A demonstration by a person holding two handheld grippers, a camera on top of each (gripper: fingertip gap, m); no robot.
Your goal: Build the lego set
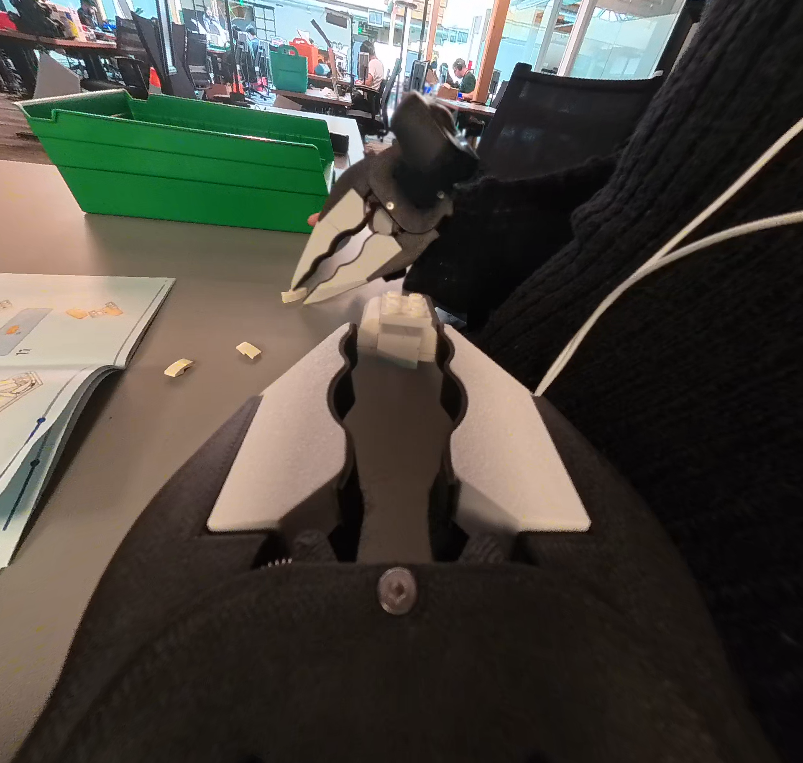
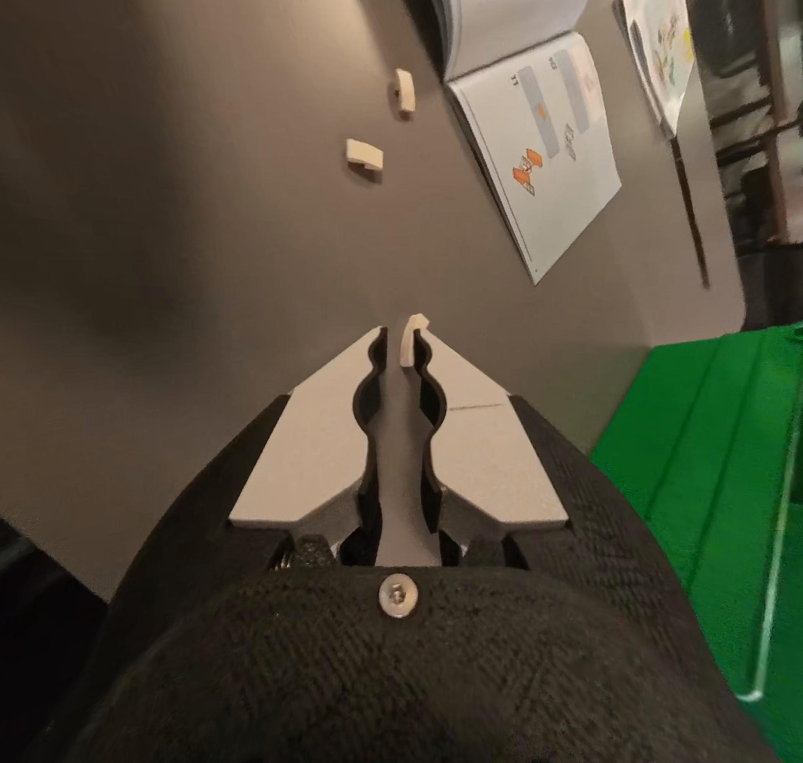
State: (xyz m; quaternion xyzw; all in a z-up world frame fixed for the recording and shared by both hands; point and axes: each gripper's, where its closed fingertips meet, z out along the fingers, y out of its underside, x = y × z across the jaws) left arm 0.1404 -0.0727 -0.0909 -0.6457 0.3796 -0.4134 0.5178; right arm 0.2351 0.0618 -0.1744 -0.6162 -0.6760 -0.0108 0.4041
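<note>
My left gripper (image 1: pixel 396 331) is shut on a small white lego assembly (image 1: pixel 402 307) with its studs up, held just above the grey table (image 1: pixel 195 264). My right gripper (image 1: pixel 303 298) points down at the table just beyond it. In the right wrist view, its jaws (image 2: pixel 402 328) stand narrowly apart. A small cream curved piece (image 2: pixel 408 342) lies against the right finger, with a gap to the left finger. That piece (image 1: pixel 293 295) rests on the table at the fingertips. Two more cream curved pieces (image 1: pixel 179 367) (image 1: pixel 248 349) lie loose on the table.
An open instruction booklet (image 1: pixel 65 351) lies at the left, also in the right wrist view (image 2: pixel 543 155). Stacked green bins (image 1: pixel 187 164) stand behind, and show at the right wrist view's lower right (image 2: pixel 695 503). A black sleeve (image 1: pixel 652 351) with a white cable fills the right. Tip to tip, the grippers are about 20 cm apart.
</note>
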